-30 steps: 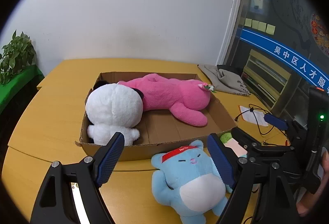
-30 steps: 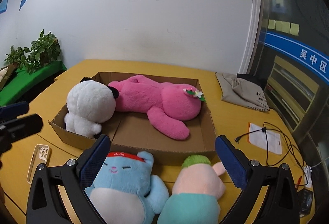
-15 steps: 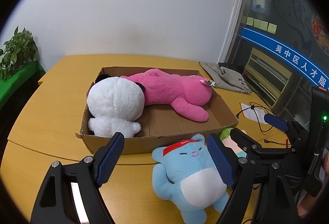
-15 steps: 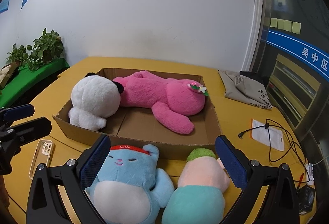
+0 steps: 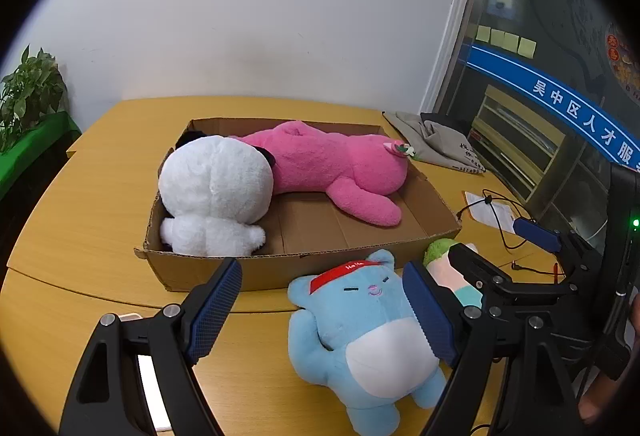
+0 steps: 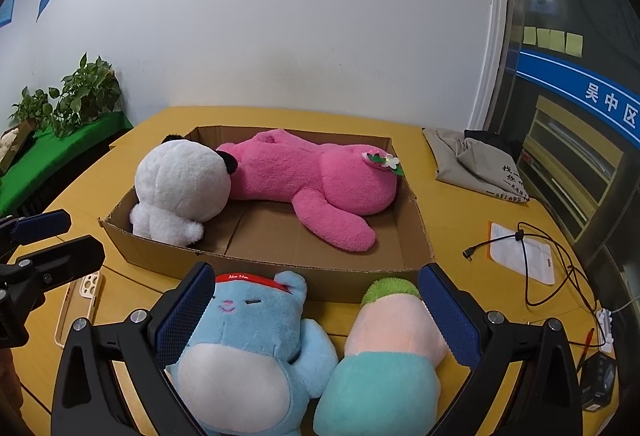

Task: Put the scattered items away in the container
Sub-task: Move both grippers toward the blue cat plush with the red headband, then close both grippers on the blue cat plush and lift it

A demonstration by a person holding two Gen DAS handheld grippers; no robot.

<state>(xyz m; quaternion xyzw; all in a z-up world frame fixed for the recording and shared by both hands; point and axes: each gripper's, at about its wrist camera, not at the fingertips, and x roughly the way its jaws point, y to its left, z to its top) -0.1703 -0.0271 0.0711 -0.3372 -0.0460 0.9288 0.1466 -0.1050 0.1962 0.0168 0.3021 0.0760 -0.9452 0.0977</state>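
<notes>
A shallow cardboard box (image 5: 256, 278) sits mid-frame on the yellow desk (image 5: 80, 204) in both views. Inside it, a white plush toy (image 5: 216, 192) fills the left end and a pink plush toy (image 5: 332, 166) lies stretched across the back toward the right wall.

Outside the box, touching its near wall, a blue plush cat (image 5: 360, 332) with a red headband lies on its back at lower centre of the left wrist view. Just beside it, to its right in the right wrist view, lies a peach plush toy (image 6: 394, 328) with green hair and a teal lower half.

The left gripper (image 5: 322, 312) has its fingers (image 5: 212, 310) spread wide and holds nothing; the blue cat lies partly between them. The right gripper (image 6: 316, 316) is likewise wide apart, its fingers (image 6: 450, 318) framing both loose toys without gripping either.

A phone case (image 6: 78, 306) lies at the lower left of the right wrist view, a grey cloth bag (image 6: 476, 168) at the right, and a black cable (image 6: 540, 268) over a white packet (image 6: 524, 258) below it.
</notes>
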